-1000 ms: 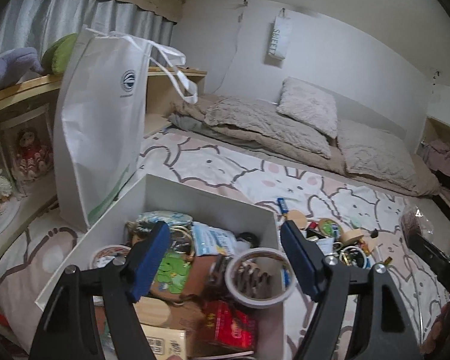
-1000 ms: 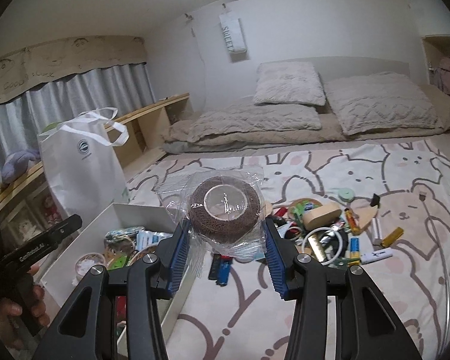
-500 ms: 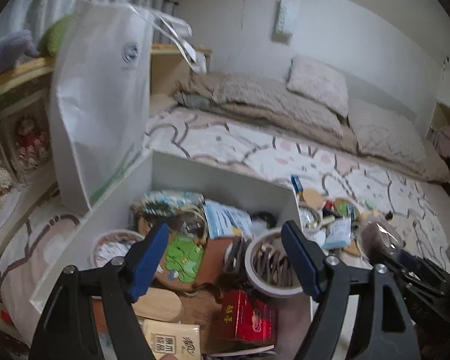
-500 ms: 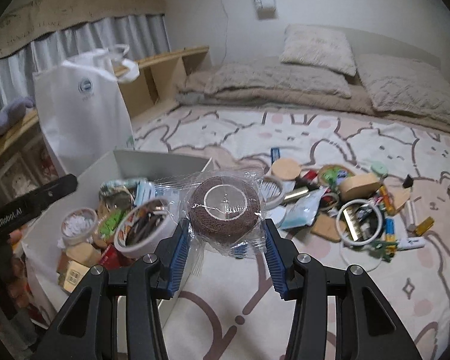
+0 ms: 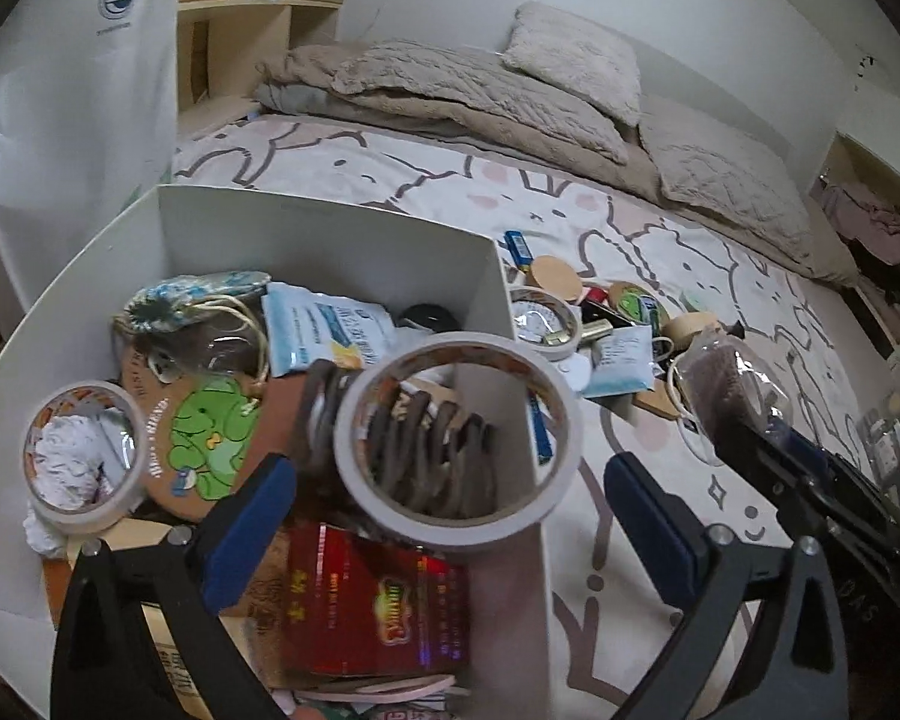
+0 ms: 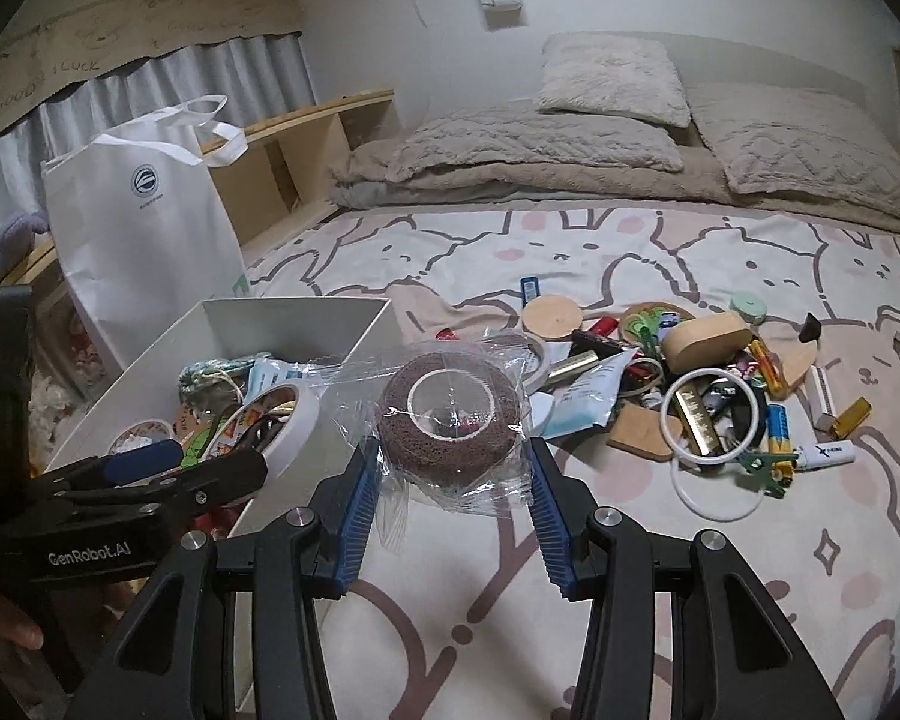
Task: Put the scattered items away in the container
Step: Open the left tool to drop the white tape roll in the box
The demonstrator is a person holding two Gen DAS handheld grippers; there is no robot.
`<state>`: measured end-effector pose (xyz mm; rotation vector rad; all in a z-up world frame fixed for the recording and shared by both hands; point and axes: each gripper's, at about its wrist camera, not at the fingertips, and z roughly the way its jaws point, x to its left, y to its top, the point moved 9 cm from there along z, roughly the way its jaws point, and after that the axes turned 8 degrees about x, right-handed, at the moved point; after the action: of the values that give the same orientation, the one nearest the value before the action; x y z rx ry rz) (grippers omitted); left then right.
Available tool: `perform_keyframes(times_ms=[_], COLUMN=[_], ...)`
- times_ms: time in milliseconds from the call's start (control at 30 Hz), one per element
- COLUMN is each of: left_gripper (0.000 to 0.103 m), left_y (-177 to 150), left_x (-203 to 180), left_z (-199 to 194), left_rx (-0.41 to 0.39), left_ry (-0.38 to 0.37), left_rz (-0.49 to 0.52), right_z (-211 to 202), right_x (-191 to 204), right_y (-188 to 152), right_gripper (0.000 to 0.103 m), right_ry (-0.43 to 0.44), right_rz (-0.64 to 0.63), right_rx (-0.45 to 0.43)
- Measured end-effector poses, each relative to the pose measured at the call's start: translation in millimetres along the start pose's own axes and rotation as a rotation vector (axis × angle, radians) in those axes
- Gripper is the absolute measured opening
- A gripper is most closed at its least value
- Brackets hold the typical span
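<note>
- The left gripper (image 5: 450,516) hangs over the white box (image 5: 330,240), its jaws just opened to their widest. A white tape roll (image 5: 459,441) sits between the blue pads, touching neither that I can see, at the box's right wall.
- The right gripper (image 6: 453,480) is partly closed on a brown roll (image 6: 450,414) in clear wrap, held by both pads just right of the box, above the bedspread (image 6: 630,570).
- Inside the box: two white tape rolls counting the one between the left jaws, the second (image 5: 81,462) at the box's left side; one round card with a green frog (image 5: 207,432); one red packet (image 5: 378,600) at the near end; one light blue sachet (image 5: 324,336) toward the far wall.
- Right of the box, a loose pile lies on the bedspread: one round wooden disc (image 6: 552,315), one oval wooden block (image 6: 705,333), one white ring (image 6: 711,420), one blue battery (image 6: 777,426), one more tape roll (image 5: 540,321) just beside the box wall. Smaller pieces are too jumbled to count.
- Left of the box stands one white paper bag (image 6: 141,240).
- Beyond the box, two pillows (image 6: 615,81) lie at the head of the bed.
</note>
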<state>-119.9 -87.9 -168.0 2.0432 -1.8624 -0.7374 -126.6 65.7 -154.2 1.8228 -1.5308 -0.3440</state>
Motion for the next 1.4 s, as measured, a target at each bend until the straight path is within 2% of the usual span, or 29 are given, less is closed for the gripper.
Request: perform_keyframes(times_ms=[133, 267, 433, 467, 500, 733, 867, 1033, 1100, 1400], left_gripper=[0.103, 0.103, 0.101, 0.096, 0.084, 0.082, 0.071, 0.068, 0.061, 0.061], left_y=[0, 0, 6, 7, 7, 6, 7, 9, 11, 15], left_x=[-6, -6, -5, -6, -6, -5, -1, 11, 16, 43], left_z=[11, 16, 16, 16, 16, 13, 4, -7, -11, -18], left_rx=[0.071, 0.117, 0.097, 0.094, 0.092, 0.075, 0.034, 0.005, -0.006, -0.007], left_ry=[-0.092, -0.108, -0.111, -0.104, -0.097, -0.076, -0.036, -0.04, -0.042, -0.029], left_rz=[-0.059, -0.101, -0.116, -0.112, -0.104, -0.07, -0.047, -0.063, -0.073, -0.127], right_z=[-2, -5, -9, -10, -11, -19, -22, -25, -25, -18], right_x=[-3, -4, -4, -3, -3, -1, 1, 5, 7, 17], right_y=[1, 2, 4, 5, 5, 7, 8, 8, 9, 14], right_gripper=[0.048, 0.048, 0.048, 0.048, 0.048, 0.048, 0.048, 0.048, 0.048, 0.048], right_ry=[-0.002, -0.007, -0.013, -0.013, -0.014, -0.022, -0.023, -0.021, -0.016, 0.003], right_rz=[0.005, 0.005, 0.003, 0.002, 0.0, -0.009, -0.012, -0.017, -0.017, -0.024], right_rx=[-0.003, -0.01, -0.017, -0.019, -0.02, -0.032, -0.039, -0.045, -0.046, -0.036])
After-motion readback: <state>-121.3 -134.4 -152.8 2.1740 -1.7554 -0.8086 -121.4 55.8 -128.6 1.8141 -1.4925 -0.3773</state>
